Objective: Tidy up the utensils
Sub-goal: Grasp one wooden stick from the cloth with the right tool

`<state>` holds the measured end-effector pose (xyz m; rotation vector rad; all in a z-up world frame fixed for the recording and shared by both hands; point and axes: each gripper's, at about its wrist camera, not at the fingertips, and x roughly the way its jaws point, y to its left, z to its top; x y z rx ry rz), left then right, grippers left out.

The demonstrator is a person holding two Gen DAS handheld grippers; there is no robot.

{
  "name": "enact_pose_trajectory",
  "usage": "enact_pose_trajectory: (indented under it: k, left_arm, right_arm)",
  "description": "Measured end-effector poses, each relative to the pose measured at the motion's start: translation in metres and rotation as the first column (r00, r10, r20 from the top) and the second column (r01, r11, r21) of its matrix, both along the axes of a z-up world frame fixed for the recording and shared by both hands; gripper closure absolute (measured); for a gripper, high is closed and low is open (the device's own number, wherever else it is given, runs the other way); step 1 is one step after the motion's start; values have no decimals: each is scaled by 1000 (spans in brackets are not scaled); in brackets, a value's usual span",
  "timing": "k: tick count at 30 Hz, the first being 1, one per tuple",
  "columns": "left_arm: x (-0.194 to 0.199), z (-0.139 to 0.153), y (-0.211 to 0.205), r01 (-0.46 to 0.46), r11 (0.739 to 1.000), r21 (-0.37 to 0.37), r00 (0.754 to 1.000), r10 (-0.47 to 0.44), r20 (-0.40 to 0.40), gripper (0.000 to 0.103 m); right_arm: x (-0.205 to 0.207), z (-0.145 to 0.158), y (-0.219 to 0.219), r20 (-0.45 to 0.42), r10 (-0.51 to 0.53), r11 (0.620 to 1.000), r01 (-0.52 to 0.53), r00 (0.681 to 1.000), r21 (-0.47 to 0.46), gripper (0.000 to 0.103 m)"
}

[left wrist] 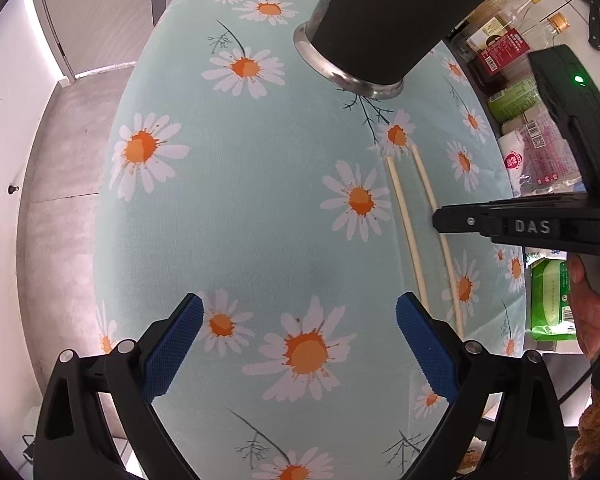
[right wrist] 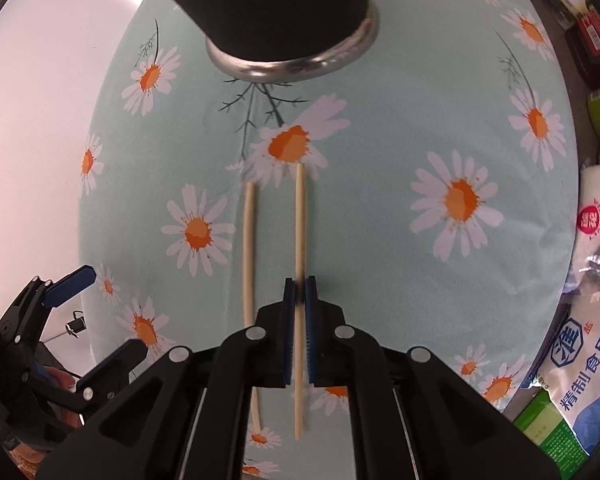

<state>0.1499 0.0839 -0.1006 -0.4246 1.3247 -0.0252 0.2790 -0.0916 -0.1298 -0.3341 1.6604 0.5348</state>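
Two chopsticks on the daisy-print tablecloth (right wrist: 380, 140), side by side and near parallel, long axes running from the near edge away toward the cup. Right chopstick (right wrist: 300, 216) pinched between the blue pads of the right gripper (right wrist: 300, 292), jaws closed tight on it near its middle, far tip aimed at the cup. Left chopstick (right wrist: 248, 248) just beside it, apart, lying free, passing under the left jaw. One left gripper (left wrist: 300, 320), jaws spread wide, nothing between them, hanging over bare cloth well left of both chopsticks. One black cup (right wrist: 284, 20) with a metal base farther off. Several bottles (left wrist: 512, 12) and packets (right wrist: 592, 340) along the right edge.
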Motion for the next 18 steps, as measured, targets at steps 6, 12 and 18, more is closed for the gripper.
enact_pose_trajectory:
  k: [6, 12, 18]
  left_arm:
    - [18, 0, -25, 1, 1000, -8, 998, -1, -56, 8]
    - [39, 3, -43, -25, 1000, -8, 994, 24, -104, 10]
    - [59, 3, -61, -38, 999, 10, 990, 39, -138, 10]
  right_arm:
    - [6, 13, -39, -3, -49, 995, 49, 999, 84, 97]
    - [9, 27, -80, -3, -90, 982, 89, 996, 164, 97]
    - [7, 37, -107, -15, -125, 966, 125, 992, 225, 97]
